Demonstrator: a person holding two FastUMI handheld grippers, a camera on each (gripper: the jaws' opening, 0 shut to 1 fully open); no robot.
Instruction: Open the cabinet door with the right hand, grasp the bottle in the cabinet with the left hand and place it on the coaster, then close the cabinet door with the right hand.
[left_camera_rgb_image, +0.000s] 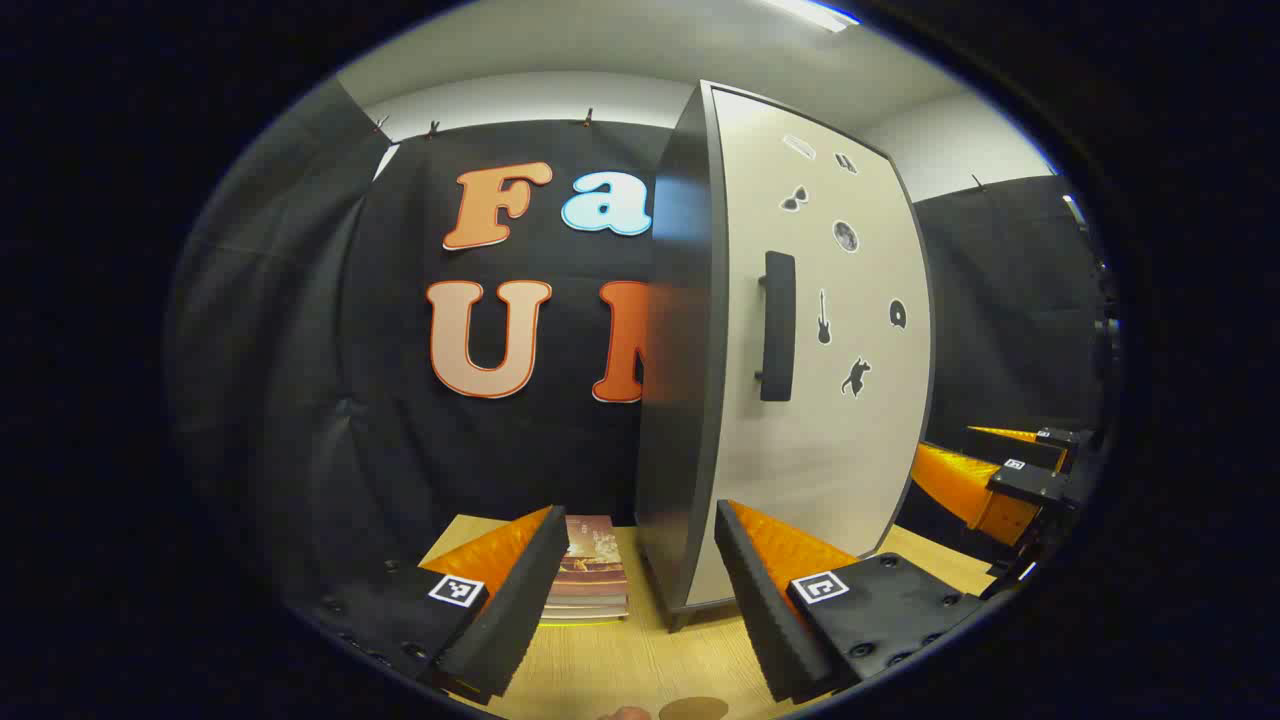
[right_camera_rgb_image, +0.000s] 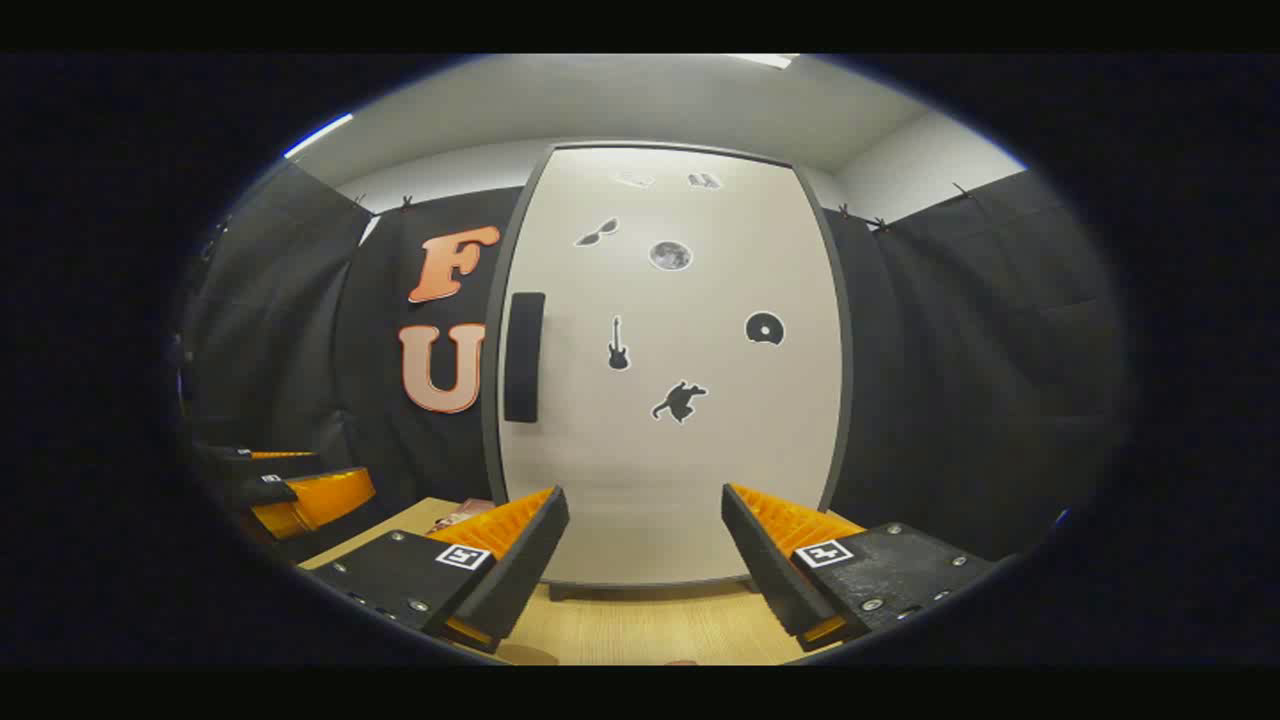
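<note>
The cabinet stands on the wooden table with its white door (right_camera_rgb_image: 670, 400) shut, so its inside is hidden. Its black vertical handle (right_camera_rgb_image: 524, 357) sits at the door's left edge. My right gripper (right_camera_rgb_image: 645, 560) is open and faces the door from a short way off, with nothing between its fingers. My left gripper (left_camera_rgb_image: 640, 590) is open too, pointing at the cabinet's dark left corner (left_camera_rgb_image: 680, 400); the handle (left_camera_rgb_image: 777, 325) is up and to its right. A brown round coaster (left_camera_rgb_image: 693, 708) lies on the table just below the left gripper.
A stack of books (left_camera_rgb_image: 595, 570) lies on the table (left_camera_rgb_image: 600, 660) left of the cabinet, behind the left finger. The right gripper (left_camera_rgb_image: 1000, 480) shows at the right of the left gripper view, the left gripper (right_camera_rgb_image: 290, 490) at the left of the right gripper view.
</note>
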